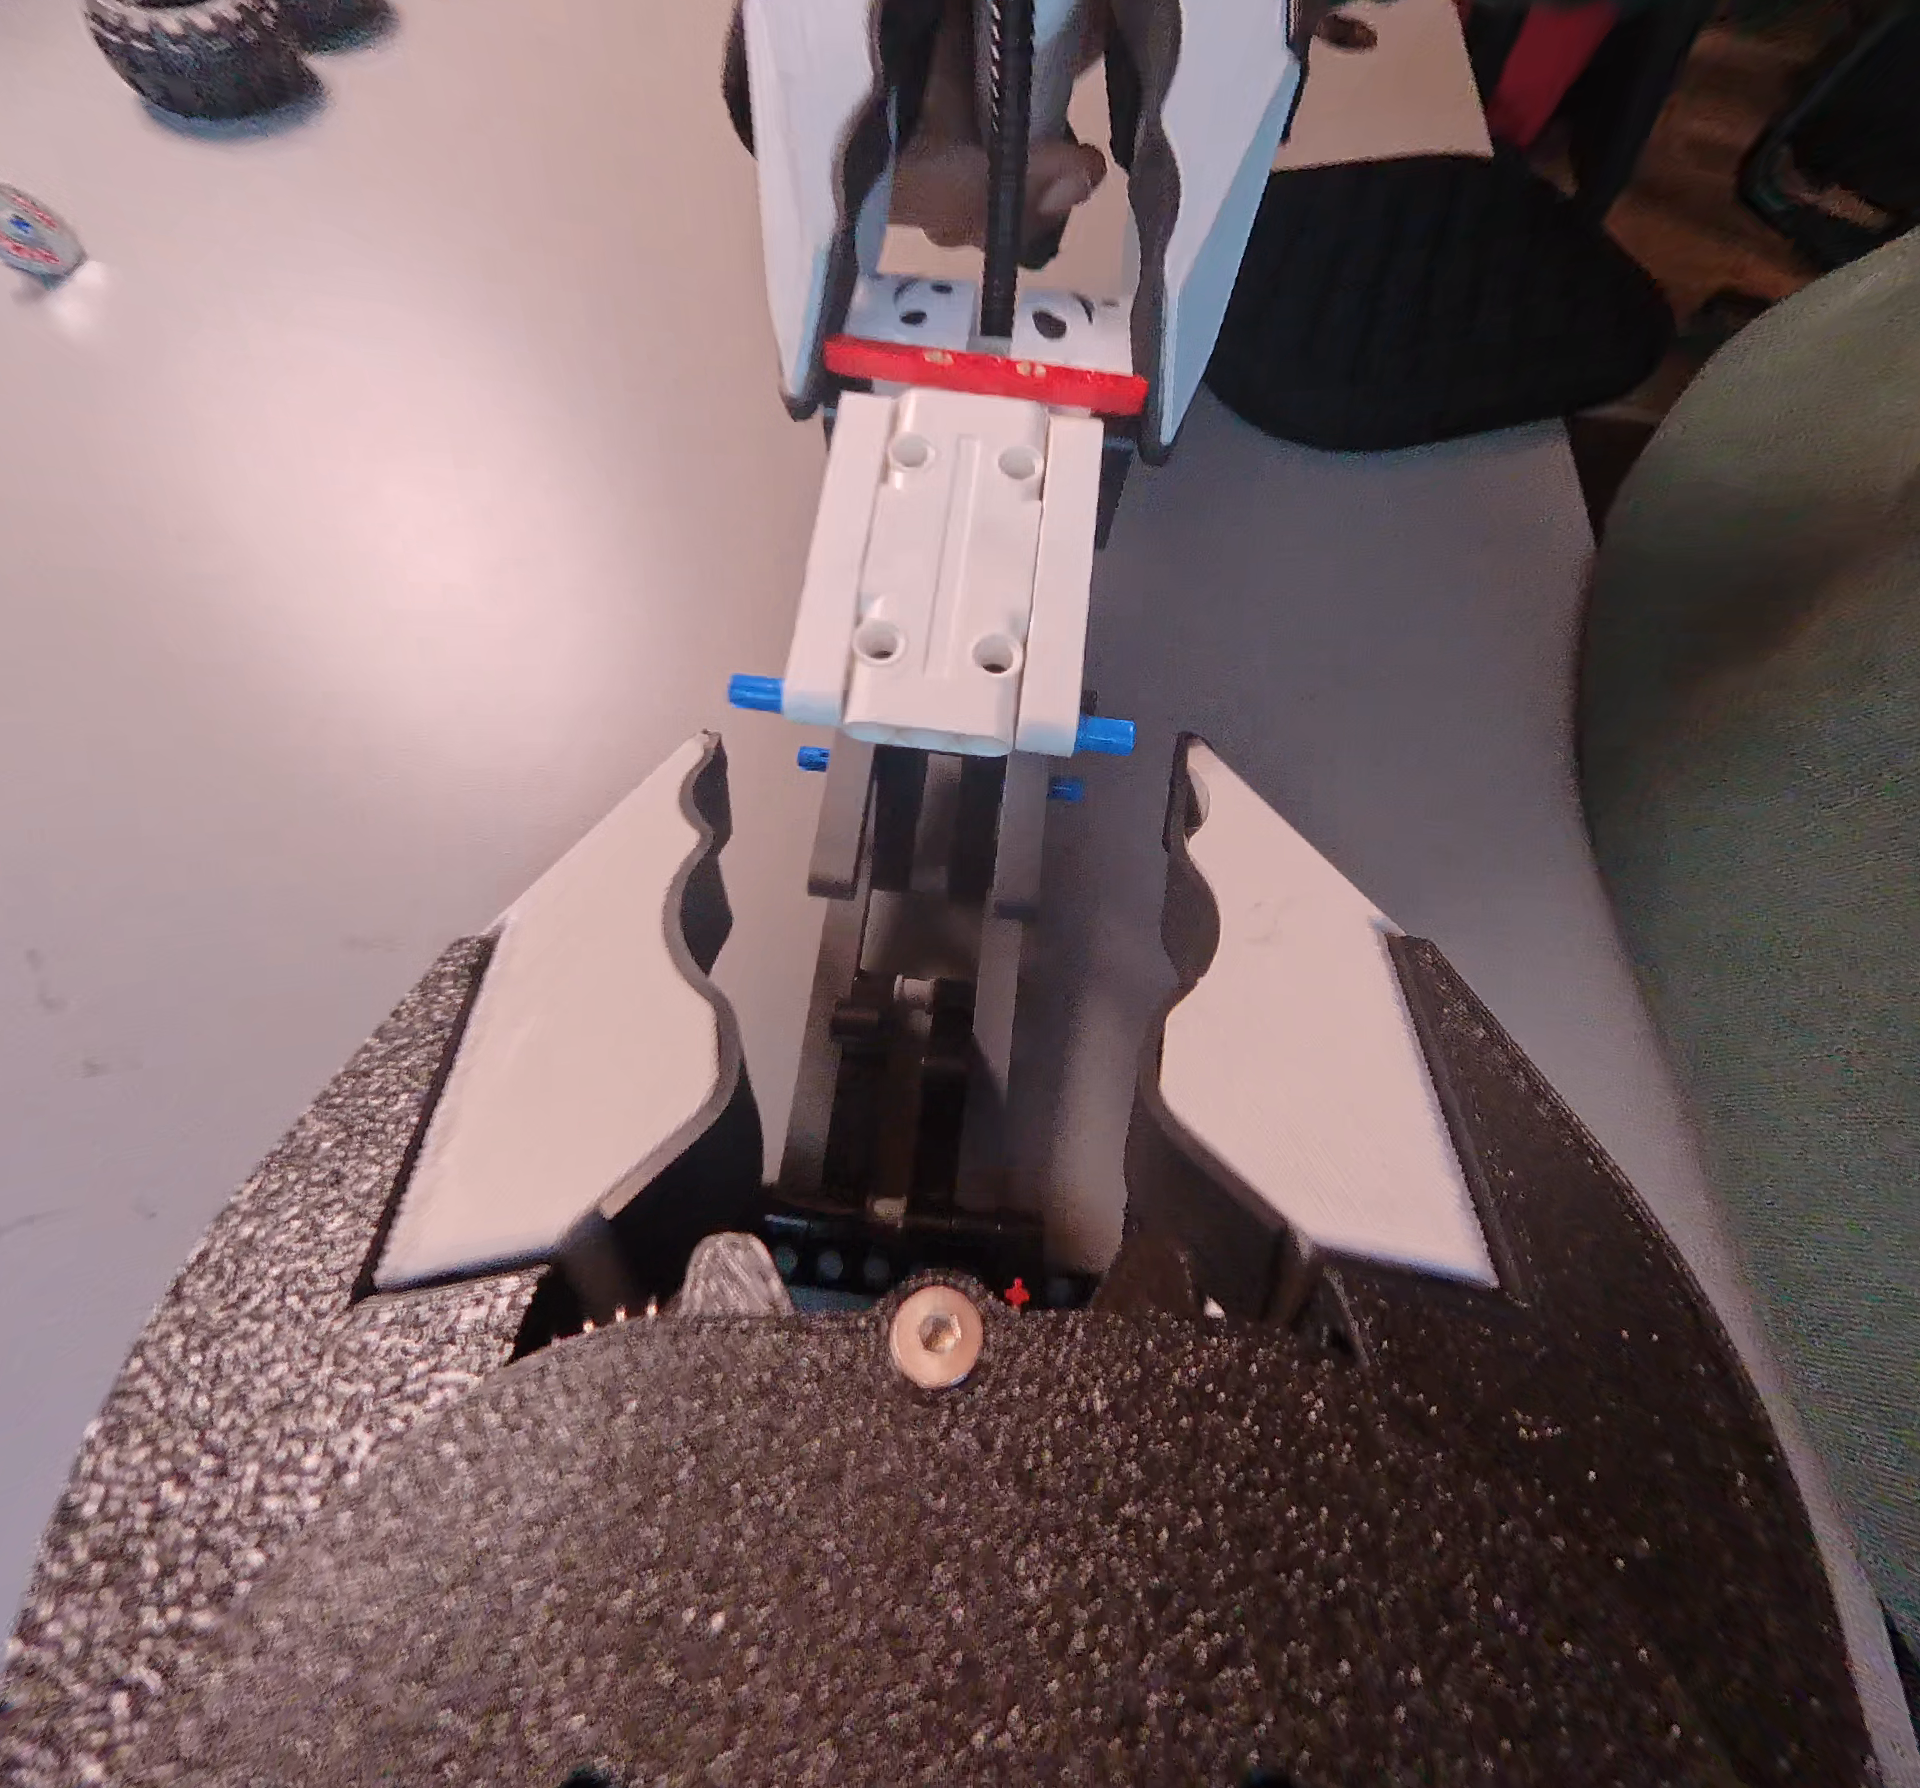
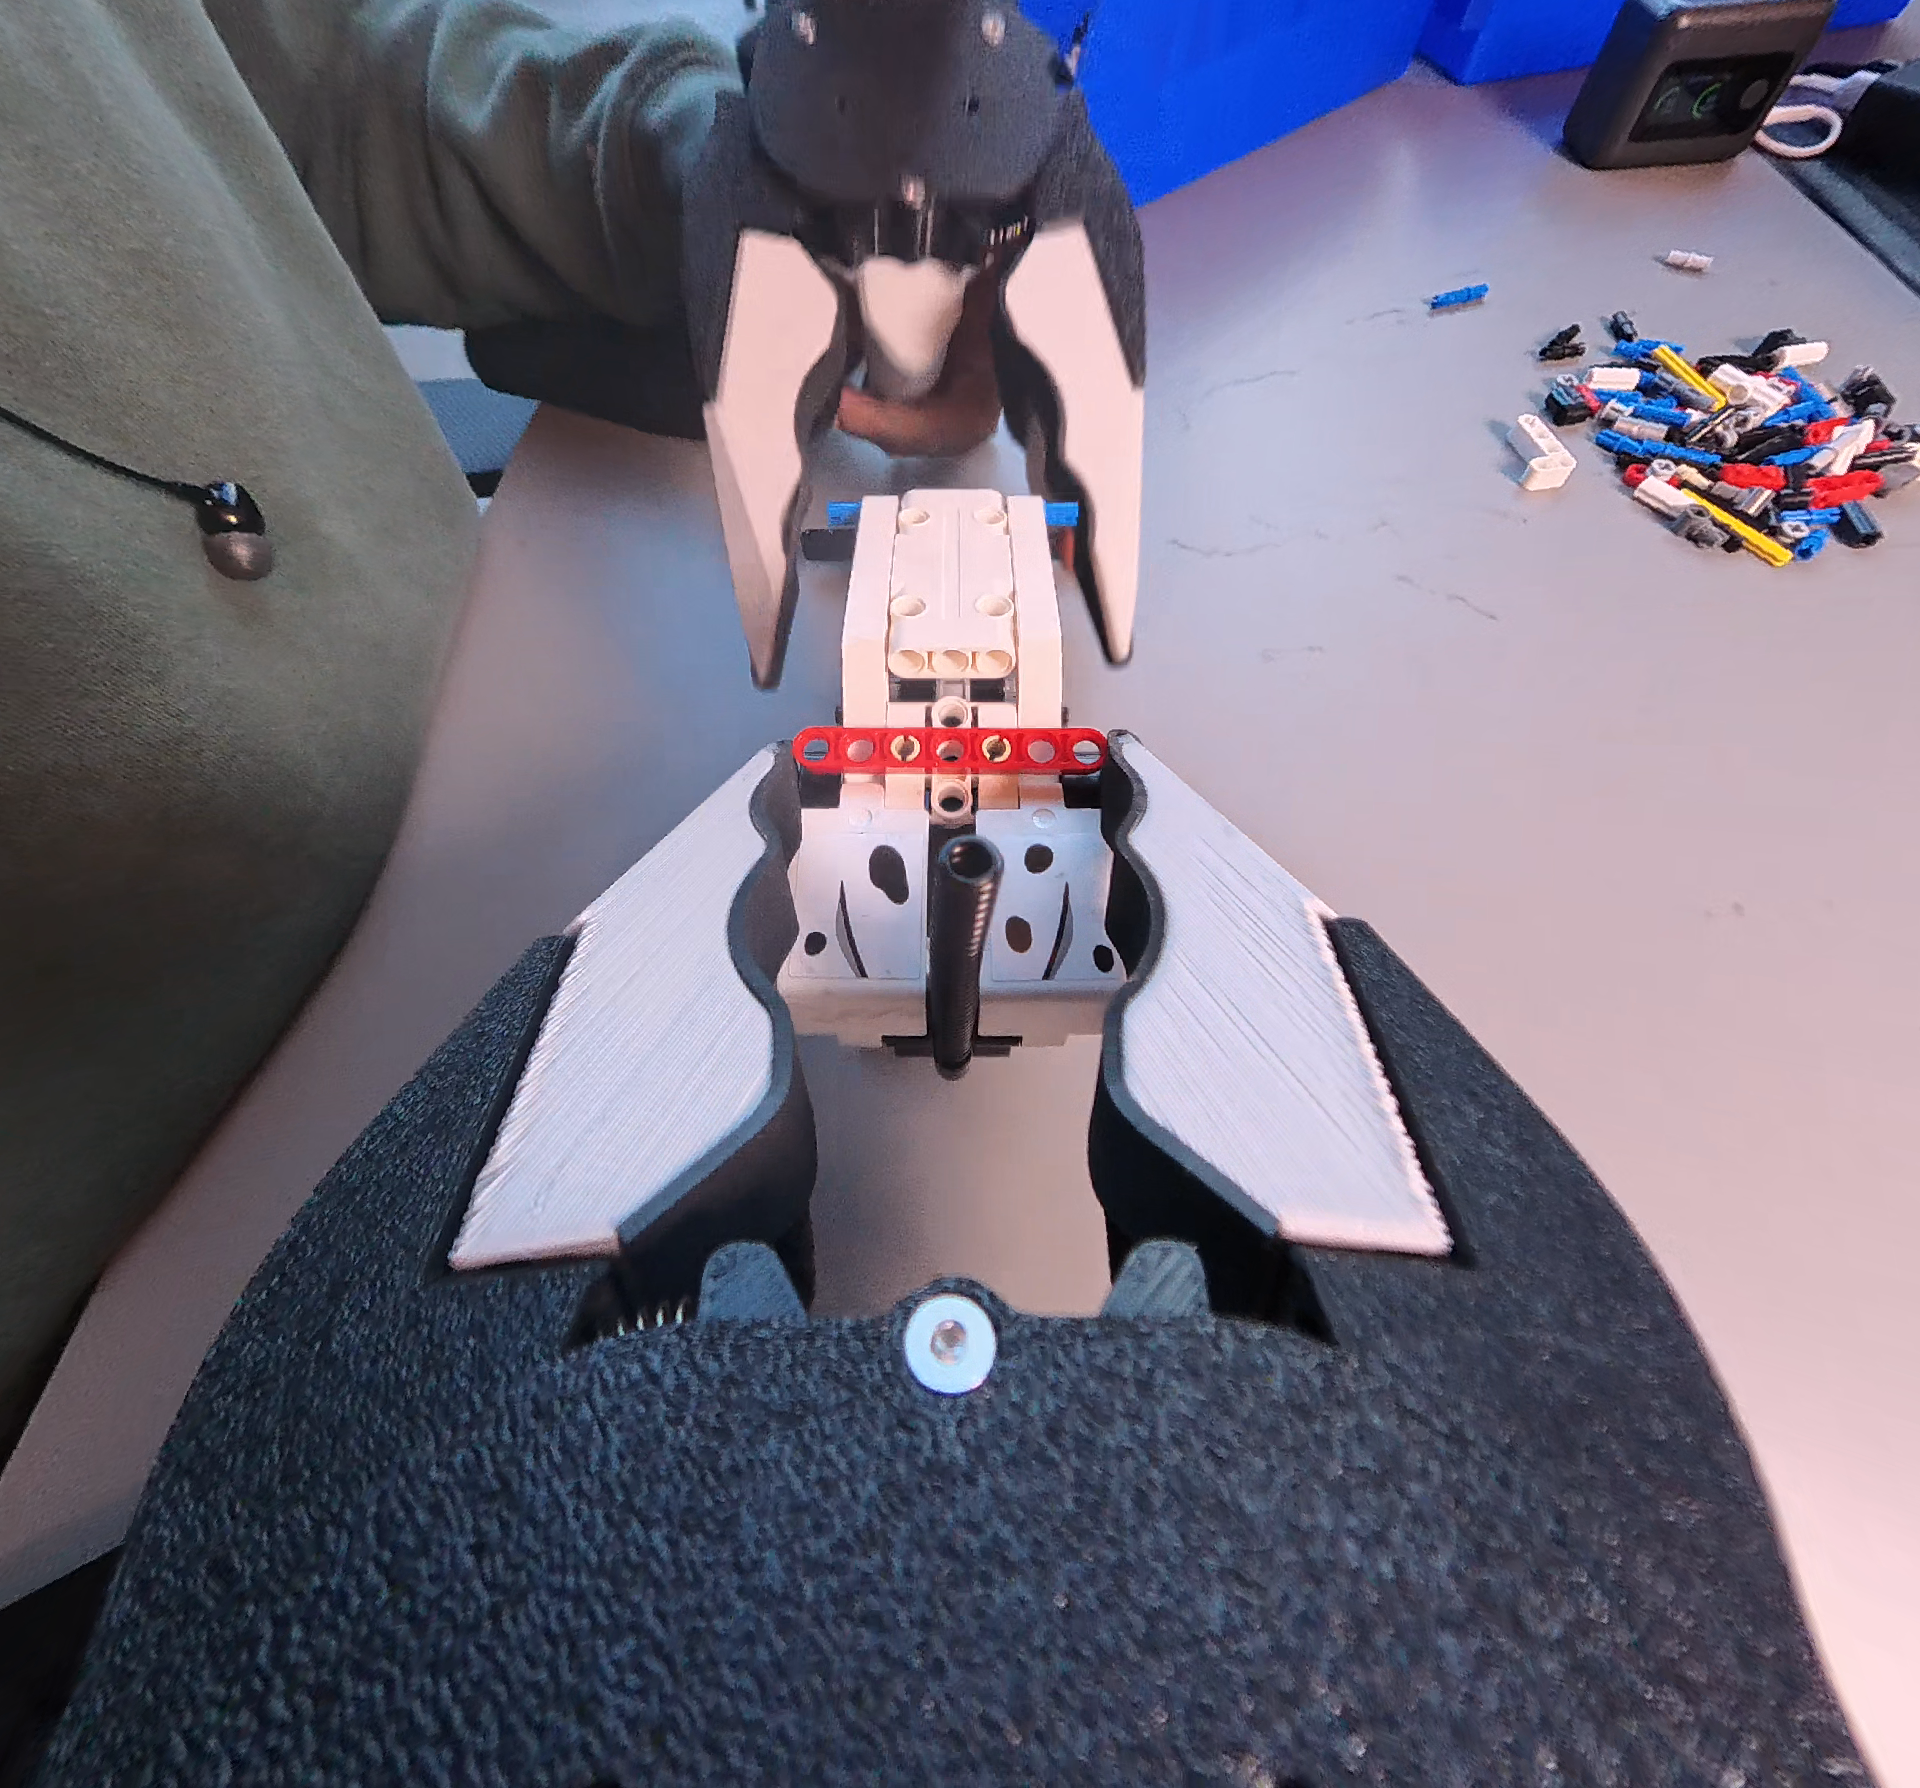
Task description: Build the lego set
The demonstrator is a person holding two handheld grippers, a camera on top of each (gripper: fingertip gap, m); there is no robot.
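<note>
R gripper [image 2: 951,907] fingers pinch the near end of the lego model [image 2: 951,616], pads pressed on both sides of the white block w/ black spots; a black ribbed rod [image 2: 961,949] sticks up out of that block between them. Just past the fingertips a red beam w/ holes [image 2: 948,749] crosses the model, tips nearly touching its ends. L gripper [image 1: 948,772] faces it from the model's other end, fingers spread wide on either side of the dark frame at that end, not touching it; blue pins [image 1: 756,692] poke out of the white body just ahead of its tips. Model hangs lengthwise between the 2 grippers over the grey table [image 2: 1351,803], seemingly held off it by the R one. Right of the model in R view: a pile of loose pieces [image 2: 1725,439], beyond it a black device [image 2: 1694,71] and blue bins [image 2: 1247,3]. In L view, black tires [image 1: 197,45] lie well left of the model. A person's olive sleeve [image 2: 488,117] sits behind the L gripper.
</note>
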